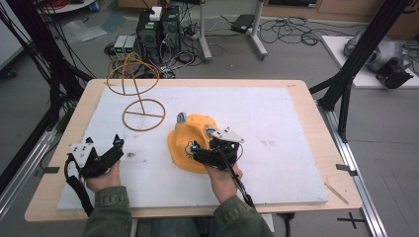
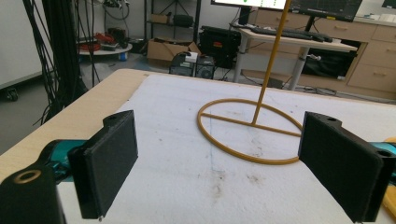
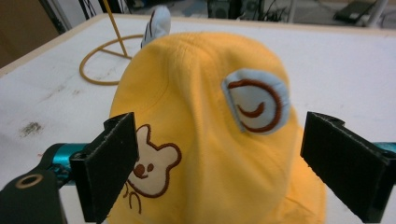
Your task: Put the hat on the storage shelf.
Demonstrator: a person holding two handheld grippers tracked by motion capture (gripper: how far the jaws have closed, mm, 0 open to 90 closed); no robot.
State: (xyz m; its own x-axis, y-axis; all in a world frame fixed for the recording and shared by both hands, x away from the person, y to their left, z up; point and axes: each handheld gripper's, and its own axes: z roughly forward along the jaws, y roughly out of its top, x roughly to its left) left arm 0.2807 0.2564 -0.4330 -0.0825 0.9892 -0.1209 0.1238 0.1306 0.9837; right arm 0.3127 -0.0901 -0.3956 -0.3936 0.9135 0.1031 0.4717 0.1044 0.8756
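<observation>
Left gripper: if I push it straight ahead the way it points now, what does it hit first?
Probably the stand: its ring base lies right ahead of the open left gripper, with bare white board between. Depth is hard to judge.

yellow hat point(image 3: 205, 140), bear embroidery, pale-blue ears, crown up, mid white mat.

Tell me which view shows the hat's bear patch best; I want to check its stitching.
The right gripper view: the bear patch sits close on the yellow hat, beside the open right tool. The high view shows the hat small; the left gripper view catches just a yellow edge.
</observation>
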